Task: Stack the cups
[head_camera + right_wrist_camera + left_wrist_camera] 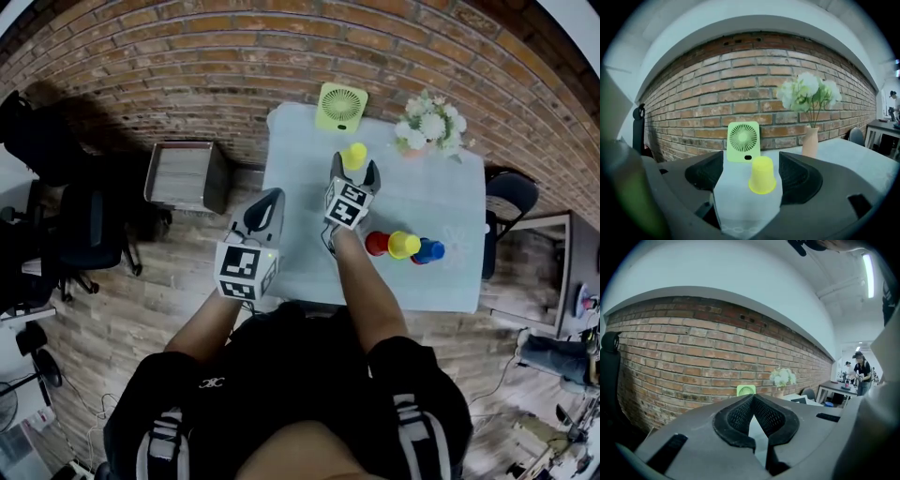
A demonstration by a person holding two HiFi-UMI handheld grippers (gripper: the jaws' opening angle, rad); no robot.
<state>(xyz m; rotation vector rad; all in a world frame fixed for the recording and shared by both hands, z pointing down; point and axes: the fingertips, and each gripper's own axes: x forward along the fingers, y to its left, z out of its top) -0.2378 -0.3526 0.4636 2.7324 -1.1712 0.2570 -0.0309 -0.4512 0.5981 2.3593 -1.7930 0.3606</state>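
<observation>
Over the pale tabletop, the head view shows the right tool reaching to a small yellow plastic cup that stands upside down near the far edge, just in front of a lime-green desk fan; a red cup, a second yellow cup and a blue cup sit in a tight row well apart to the right; the left tool hangs at the tabletop's left edge.

Left gripper view: its jaws meet at the tips with nothing between them; a brick wall and a vase of white flowers lie ahead.

Right gripper view: the jaws stand wide apart and empty; the cup sits framed in the gap, touching neither pad, and whether it is inside the tips or just ahead I cannot tell.

This looks like the approach for the first pick; the next move calls for bringing both pads level around the tapered wall, closing gently, then lifting toward the row.

Narrow base up, wide rim flat down, the cup looks thin and light; it would likely skid if one pad met it first.
</observation>
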